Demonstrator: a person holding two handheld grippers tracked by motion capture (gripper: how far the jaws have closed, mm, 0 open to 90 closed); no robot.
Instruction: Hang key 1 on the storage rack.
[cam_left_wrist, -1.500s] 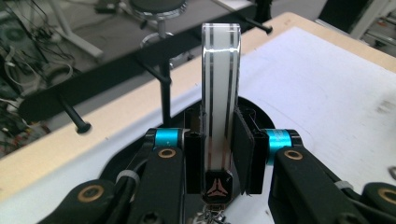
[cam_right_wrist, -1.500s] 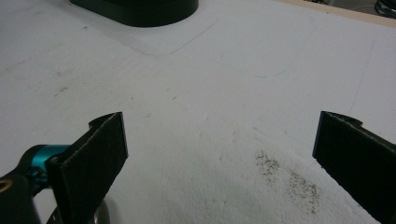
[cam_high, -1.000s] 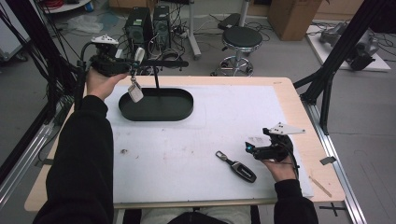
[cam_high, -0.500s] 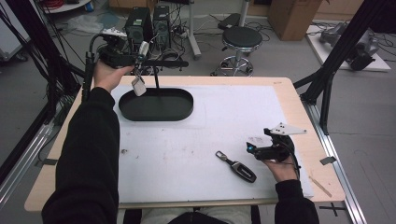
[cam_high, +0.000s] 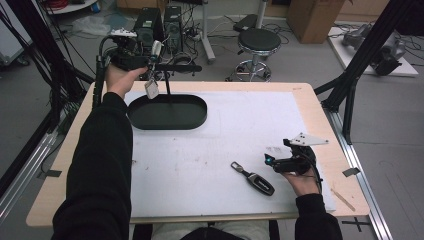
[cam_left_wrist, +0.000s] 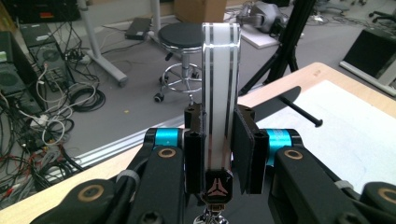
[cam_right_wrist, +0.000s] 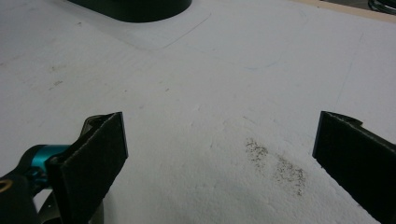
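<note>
Left tool (cam_left_wrist: 218, 154) clamped on a white key fob (cam_left_wrist: 220, 93) with black stripes, held upright between the pads, above the 11 o'clock corner of the table (cam_high: 300, 90). Small tag (cam_high: 151, 89) hanging under it, just over the 10 o'clock rim of the black oval tray (cam_high: 167, 112). Right tool (cam_right_wrist: 219, 154) wide apart, holding nothing, low over the white mat (cam_right_wrist: 196, 70) at 4 o'clock. Black car key (cam_high: 254, 178) lying on the mat just at 9 o'clock of the right tool.

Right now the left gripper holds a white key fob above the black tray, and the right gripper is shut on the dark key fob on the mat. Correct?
Not quite. The right gripper is open and holds nothing, as the right gripper view shows; the dark key fob lies beside it. The left gripper does hold the white key fob above the black tray.
</note>
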